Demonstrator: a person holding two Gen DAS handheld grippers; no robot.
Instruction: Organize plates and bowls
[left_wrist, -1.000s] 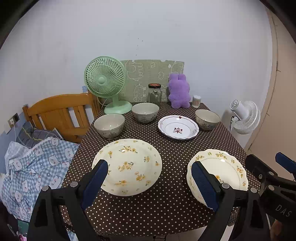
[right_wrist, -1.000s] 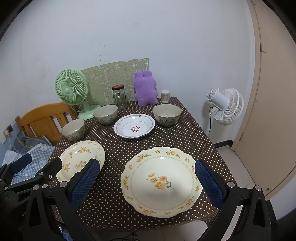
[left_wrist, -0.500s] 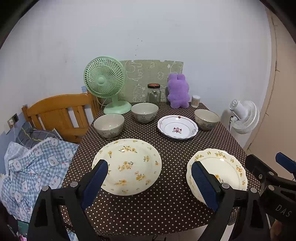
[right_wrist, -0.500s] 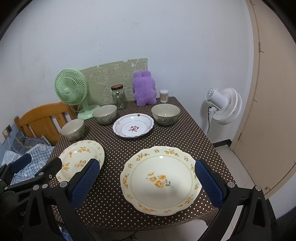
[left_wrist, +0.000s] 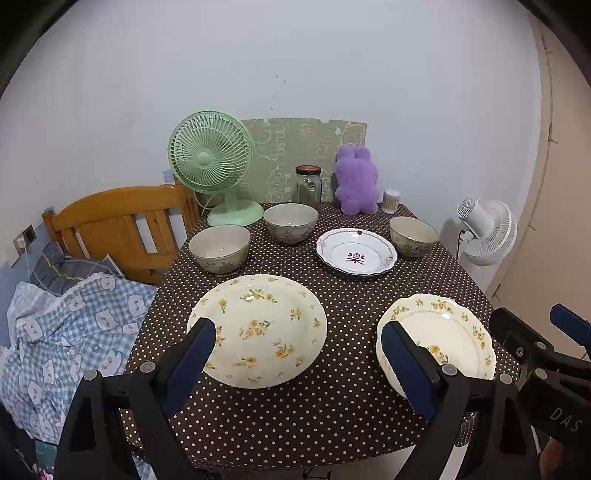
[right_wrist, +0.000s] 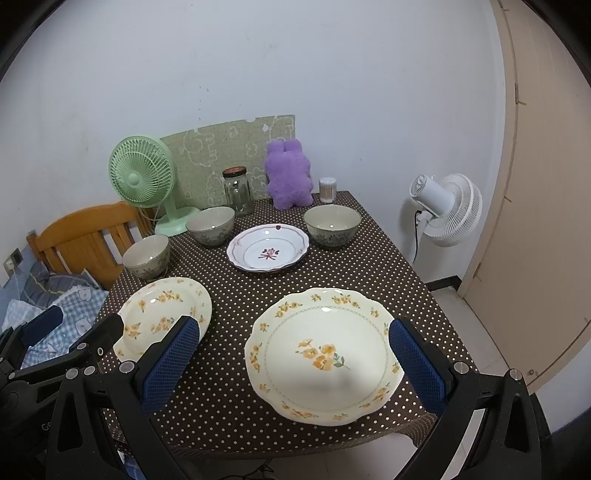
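Change: nothing on the table has shifted against the earlier views, and both grippers hang where they were; every dish lies just as it did.
Meaning: the sorting has not begun (my reading), so all three plates and all three bowls are still to be gathered.
Left gripper (left_wrist: 297, 354): jaws spread wide, nothing between the pads, hovering above the near edge of the polka-dot tablecloth (left_wrist: 343, 402).
Right gripper (right_wrist: 295, 354): jaws likewise spread wide and empty, framing the plate below it without touching.
Landmark: the red-motif plate (left_wrist: 356, 251), middle of the table.
Floral plate, left (left_wrist: 258, 328): nearer than the landmark and to its left, under the left gripper.
Scalloped floral plate (right_wrist: 323, 356): nearer than the landmark, toward the right edge.
Bowls: one (left_wrist: 413, 236) just right of the landmark, one (left_wrist: 291, 222) just beyond it on its left, one (left_wrist: 219, 248) further left, well apart from each other.
Back row: green desk fan (left_wrist: 210, 162), glass jar (left_wrist: 308, 184), purple plush toy (left_wrist: 356, 181), all behind the landmark.
Next: probably lifting one floral plate onto the other (a guess only).
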